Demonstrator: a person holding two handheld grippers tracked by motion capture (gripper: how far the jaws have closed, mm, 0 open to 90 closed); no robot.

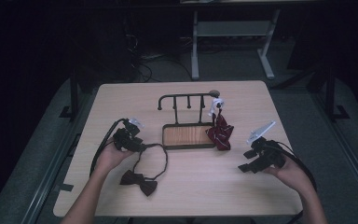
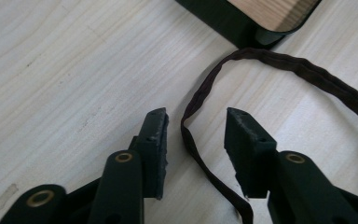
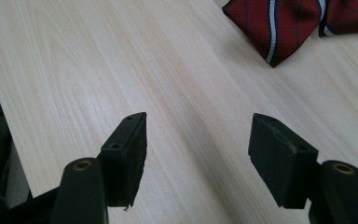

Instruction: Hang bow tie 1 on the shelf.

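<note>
A dark bow tie lies on the table near the front left, and its thin strap loops up toward the rack. My left gripper sits at the strap's upper left end. In the left gripper view the jaws stand open on either side of the strap, not clamped on it. A red striped tie hangs from the right end of the black rack. My right gripper hovers open right of it, above bare table, with the red tie farther off.
The rack stands on a wooden base with a black rim at the table's middle; its corner lies just beyond the strap. Bare tabletop stretches along the front and the right. Dark floor, cables and desk legs lie beyond the far edge.
</note>
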